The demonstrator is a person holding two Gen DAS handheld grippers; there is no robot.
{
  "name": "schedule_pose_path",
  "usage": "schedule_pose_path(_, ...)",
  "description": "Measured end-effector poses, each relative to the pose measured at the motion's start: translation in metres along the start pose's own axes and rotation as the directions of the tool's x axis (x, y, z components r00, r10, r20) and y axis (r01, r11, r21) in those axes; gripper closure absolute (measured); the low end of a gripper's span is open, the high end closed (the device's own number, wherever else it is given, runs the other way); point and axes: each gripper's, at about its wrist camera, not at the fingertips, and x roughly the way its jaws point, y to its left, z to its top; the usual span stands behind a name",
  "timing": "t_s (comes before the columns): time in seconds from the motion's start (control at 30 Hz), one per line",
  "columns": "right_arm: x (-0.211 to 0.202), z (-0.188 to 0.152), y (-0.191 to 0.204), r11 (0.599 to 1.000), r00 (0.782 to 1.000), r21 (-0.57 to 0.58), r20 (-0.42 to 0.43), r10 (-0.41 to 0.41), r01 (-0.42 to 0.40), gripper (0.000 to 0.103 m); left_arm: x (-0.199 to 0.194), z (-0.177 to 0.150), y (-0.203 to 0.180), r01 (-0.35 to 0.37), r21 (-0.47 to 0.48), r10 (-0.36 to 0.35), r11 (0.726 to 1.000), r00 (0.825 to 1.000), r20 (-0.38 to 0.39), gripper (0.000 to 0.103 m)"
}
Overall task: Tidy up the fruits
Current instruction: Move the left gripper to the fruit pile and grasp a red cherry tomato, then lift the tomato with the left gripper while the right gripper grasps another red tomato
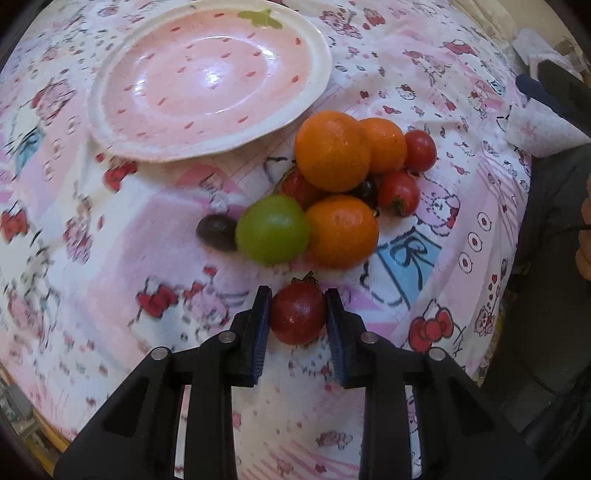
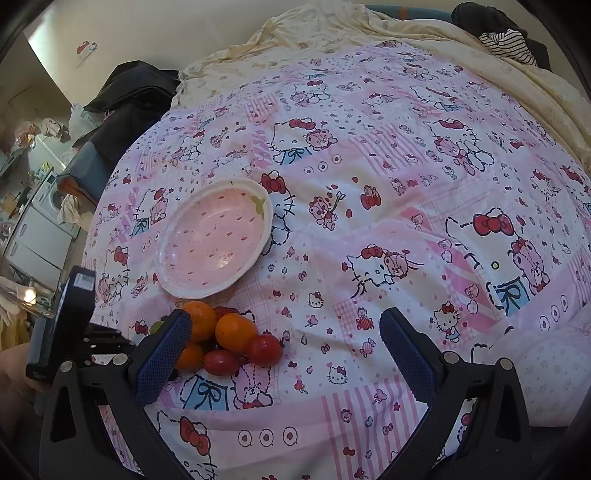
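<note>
A dark red cherry tomato (image 1: pixel 298 314) lies on the patterned sheet with my left gripper (image 1: pixel 295 314) shut on it, one blue pad against each side. Just beyond sits a heap of fruit: three oranges (image 1: pixel 332 151), a green fruit (image 1: pixel 272 229), a dark grape (image 1: pixel 217 232), a strawberry (image 1: pixel 299 186) and two red tomatoes (image 1: pixel 399 192). The empty pink strawberry plate (image 1: pixel 321 74) lies behind the heap. In the right wrist view my right gripper (image 2: pixel 286 317) stands open over bare sheet, to the right of the heap (image 2: pixel 236 332) and below the plate (image 2: pixel 207 291).
Everything rests on a soft bed covered by a pink cartoon sheet (image 2: pixel 369 184). A cream blanket (image 2: pixel 332 33) and dark clothes (image 2: pixel 129 96) lie at the far side. The bed edge drops off at the left, by white drawers (image 2: pixel 40 229). A hand (image 1: pixel 585 240) shows at the right edge.
</note>
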Motion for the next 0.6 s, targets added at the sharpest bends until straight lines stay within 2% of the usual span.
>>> schedule_pose_path(0.1,-0.001,0.000,-0.002,1.000,1.000,0.009,-0.003,0.007,-0.007,0.000,-0.014,-0.007,0.000,-0.007,-0.082,0.010,0.997,1.000,0.030,0.078)
schedule_pose_path(0.17,0.000,0.001,-0.007,0.999,0.999,0.041,-0.014,0.031,-0.030,0.000,-0.031,-0.016,0.004,-0.015,-0.157,0.028,0.987,0.996,0.083,0.078)
schedule_pose_path(0.2,0.000,0.001,-0.011,0.997,0.999,0.060,-0.023,0.044,-0.043,0.002,-0.037,-0.021,0.004,-0.018,-0.187,0.038,0.982,0.994,0.105,0.078)
schedule_pose_path(0.23,0.002,0.002,-0.014,0.995,0.998,0.077,-0.035,0.060,-0.057,0.009,-0.042,-0.026,0.005,-0.019,-0.221,0.048,0.975,0.991,0.127,0.078)
schedule_pose_path(0.27,0.006,0.002,-0.017,0.992,0.995,0.097,-0.060,0.083,-0.077,0.019,-0.049,-0.030,0.010,-0.020,-0.257,0.061,0.966,0.986,0.153,0.078)
schedule_pose_path(0.33,0.016,0.003,-0.018,0.989,0.987,0.113,-0.116,0.108,-0.095,0.027,-0.062,-0.039,0.011,-0.028,-0.332,0.102,0.943,0.973,0.206,0.078)
schedule_pose_path(0.37,0.024,0.003,-0.017,0.990,0.981,0.102,-0.158,0.111,-0.096,0.031,-0.062,-0.042,0.010,-0.010,-0.369,0.103,0.929,0.967,0.234,0.078)
schedule_pose_path(0.43,0.034,0.004,-0.009,0.995,0.972,0.040,-0.213,0.097,-0.091,0.031,-0.068,-0.057,0.010,0.005,-0.427,0.120,0.904,0.957,0.266,0.078)
schedule_pose_path(0.5,0.040,0.002,-0.003,0.996,0.970,-0.008,-0.229,0.084,-0.088,0.031,-0.070,-0.066,0.008,0.013,-0.478,0.146,0.878,0.944,0.294,0.078)
schedule_pose_path(0.6,0.055,-0.006,0.000,0.996,0.957,-0.044,-0.281,0.064,-0.079,0.035,-0.068,-0.070,0.011,0.042,-0.525,0.146,0.850,0.939,0.312,0.078)
